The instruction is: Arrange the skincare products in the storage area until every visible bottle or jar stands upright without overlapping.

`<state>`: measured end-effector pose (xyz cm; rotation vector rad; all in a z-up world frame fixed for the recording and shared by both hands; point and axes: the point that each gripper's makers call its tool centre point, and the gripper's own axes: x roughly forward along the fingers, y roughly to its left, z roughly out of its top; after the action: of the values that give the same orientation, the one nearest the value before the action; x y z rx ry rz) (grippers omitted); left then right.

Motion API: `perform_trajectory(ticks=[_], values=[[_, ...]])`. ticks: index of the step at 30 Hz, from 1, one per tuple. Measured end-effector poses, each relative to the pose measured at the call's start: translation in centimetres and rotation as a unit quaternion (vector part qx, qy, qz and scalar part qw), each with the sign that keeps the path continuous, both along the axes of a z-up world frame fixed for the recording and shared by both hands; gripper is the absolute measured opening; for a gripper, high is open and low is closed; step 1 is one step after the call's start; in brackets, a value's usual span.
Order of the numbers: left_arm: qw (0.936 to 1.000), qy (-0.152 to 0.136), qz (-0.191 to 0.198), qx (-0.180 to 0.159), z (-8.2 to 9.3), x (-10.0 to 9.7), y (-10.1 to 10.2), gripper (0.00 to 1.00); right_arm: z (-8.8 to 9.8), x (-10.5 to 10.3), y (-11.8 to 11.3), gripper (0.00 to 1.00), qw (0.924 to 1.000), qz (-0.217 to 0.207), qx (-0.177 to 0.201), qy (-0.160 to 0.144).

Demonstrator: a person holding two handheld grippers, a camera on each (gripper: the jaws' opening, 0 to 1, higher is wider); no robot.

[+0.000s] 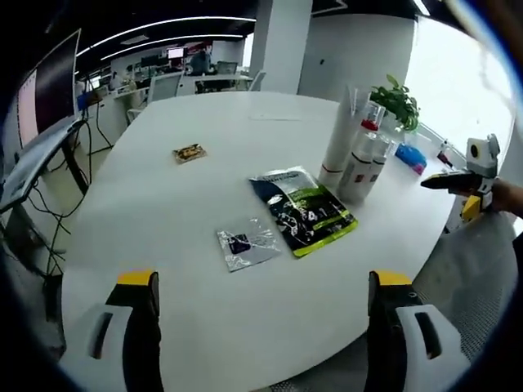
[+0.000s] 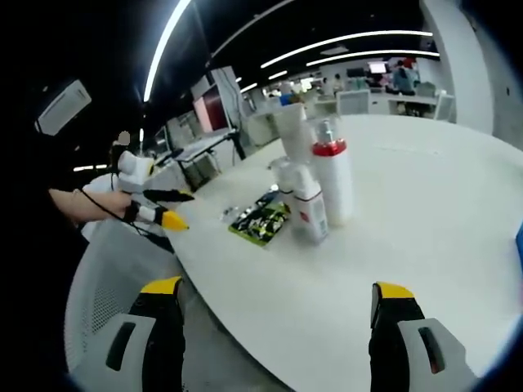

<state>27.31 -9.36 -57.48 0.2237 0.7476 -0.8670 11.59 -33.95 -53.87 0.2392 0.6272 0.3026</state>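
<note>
Jaws of both grippers wide apart, empty.

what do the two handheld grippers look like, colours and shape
Each gripper has two chunky jaws, black with light grey slotted outer shells and yellow-capped tips. The left gripper and the right gripper look alike. Seen from the side in the left gripper view, the right gripper carries a white boxy body above a thin dark jaw, with a yellow part lower down.

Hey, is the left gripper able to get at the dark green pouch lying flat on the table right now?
Probably yes. The left gripper is open and the green pouch lies flat ahead of it on bare white table, with only a small silver sachet beside the path.
</note>
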Motion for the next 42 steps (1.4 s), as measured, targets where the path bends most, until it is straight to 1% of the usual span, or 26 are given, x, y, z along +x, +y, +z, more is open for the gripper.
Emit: perform_trajectory(ticks=[1,3,7,9,20,23,24,26,28,30,31,32,34,36,38,40,42], values=[[1.0000,0.003,-0.003,0.003,-0.3,-0.2,0.0,0.99,0.0,0.0,0.0,0.99,1.0000,-0.001,0.000,-0.001],[1.0000,0.006,-0.004,-0.001,0.0,-0.7,-0.4,0.99,0.0,0.0,0.0,0.99,1.0000,-0.001,-0.001,-0.001],[1.0000,0.005,-0.006,-0.001,0.1,-0.4,-0.4,0.99,0.0,0.0,0.0,0.99,1.0000,-0.002,-0.001,-0.001],[1.0000,0.003,-0.004,-0.001,0.5,-0.4,-0.4,0.99,0.0,-0.1,0.0,0.99,1.0000,-0.001,-0.001,0.000],[0.9999,0.004,-0.013,0.007,0.2,-0.4,-0.3,0.99,-0.2,-0.2,0.1,0.99,1.0000,0.002,-0.002,0.003],[0.9998,0.004,-0.020,0.008,0.8,0.0,-0.5,0.99,-0.1,-0.2,0.1,0.99,1.0000,0.002,-0.002,0.003],[0.9996,0.003,-0.024,0.010,1.0,0.4,-0.6,0.99,-0.1,-0.2,0.1,0.99,1.0000,0.002,-0.002,0.003],[0.9994,0.004,-0.031,0.013,1.0,1.2,-0.6,0.99,-0.1,-0.1,0.0,0.99,1.0000,0.000,-0.001,0.002],[0.9988,-0.006,-0.042,0.024,1.6,1.5,-1.1,0.99,0.0,-0.1,0.0,0.99,1.0000,-0.002,0.000,0.001],[0.9981,-0.008,-0.052,0.031,1.8,2.0,-1.3,0.99,0.0,-0.1,-0.2,0.99,1.0000,-0.004,0.000,-0.001],[0.9977,-0.008,-0.058,0.034,2.0,2.2,-1.5,0.99,0.1,0.0,-0.2,0.99,1.0000,-0.006,0.001,-0.003],[0.9965,-0.009,-0.073,0.042,1.7,2.6,-1.6,0.99,0.1,0.0,-0.2,0.99,1.0000,-0.006,0.001,-0.003],[0.9949,-0.009,-0.085,0.054,1.9,2.9,-1.8,0.99,0.1,0.0,-0.3,0.99,1.0000,-0.008,0.000,-0.003],[0.9944,-0.007,-0.090,0.055,1.8,3.4,-2.0,0.99,0.1,0.0,-0.3,0.99,1.0000,-0.008,0.000,-0.003],[0.9929,-0.009,-0.101,0.062,2.3,3.6,-2.1,0.99,0.1,-0.1,-0.2,0.99,1.0000,-0.007,0.000,-0.003],[0.9899,-0.008,-0.121,0.074,2.5,3.8,-2.3,0.99,0.1,-0.1,-0.2,0.99,1.0000,-0.008,0.001,-0.004],[0.9843,-0.014,-0.147,0.097,2.6,4.4,-2.4,0.99,0.2,-0.1,-0.3,0.99,0.9999,-0.012,0.003,-0.005]])
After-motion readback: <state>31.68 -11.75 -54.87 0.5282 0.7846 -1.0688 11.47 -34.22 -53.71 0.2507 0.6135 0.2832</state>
